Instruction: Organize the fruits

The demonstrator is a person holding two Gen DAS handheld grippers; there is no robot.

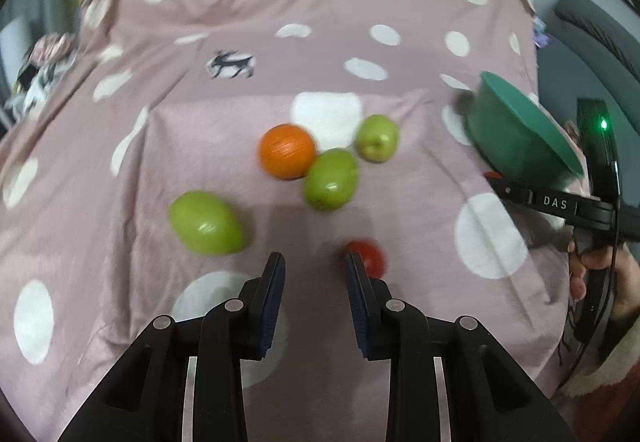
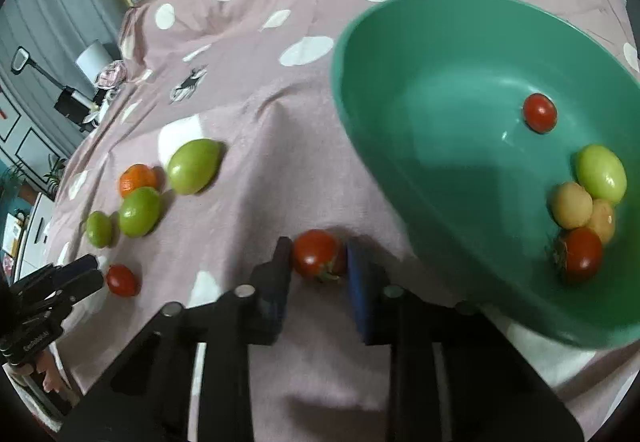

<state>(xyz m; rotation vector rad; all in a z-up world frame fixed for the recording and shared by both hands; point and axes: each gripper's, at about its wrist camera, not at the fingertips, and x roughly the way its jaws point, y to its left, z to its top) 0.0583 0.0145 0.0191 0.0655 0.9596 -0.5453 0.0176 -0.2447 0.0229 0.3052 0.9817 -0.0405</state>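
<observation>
Judging from how things lie, the sorting is under way but not past its middle; the green bowl (image 2: 460,114) already holds five pieces, namely a small red tomato (image 2: 540,112) on its far wall, a green fruit (image 2: 601,173), two pale yellow fruits (image 2: 572,204) touching each other, and a larger red tomato (image 2: 580,254) at the near side; the bowl looks tilted toward the right wrist camera, though whether it rests on the cloth or is propped I cannot tell; on the pink polka-dot cloth (image 1: 200,102), which covers what may be a bed or a worktop, six pieces remain outside; the right hand-held gripper (image 2: 318,262) has a red tomato (image 2: 316,253) between its fingers, the pads just beside or touching it, yet whether it is truly clenched on the fruit I cannot tell, the frame being blurred; the left hand-held gripper (image 1: 316,262) is released and bare, hovering over the cloth with a small red tomato (image 1: 370,256) just beside its right finger; farther out lie an orange (image 1: 287,150), two green fruits touching it or each other (image 1: 331,179), a smaller green one (image 1: 377,137) and a large green one (image 1: 206,222) apart to the left; all of these are still to be gathered.
</observation>
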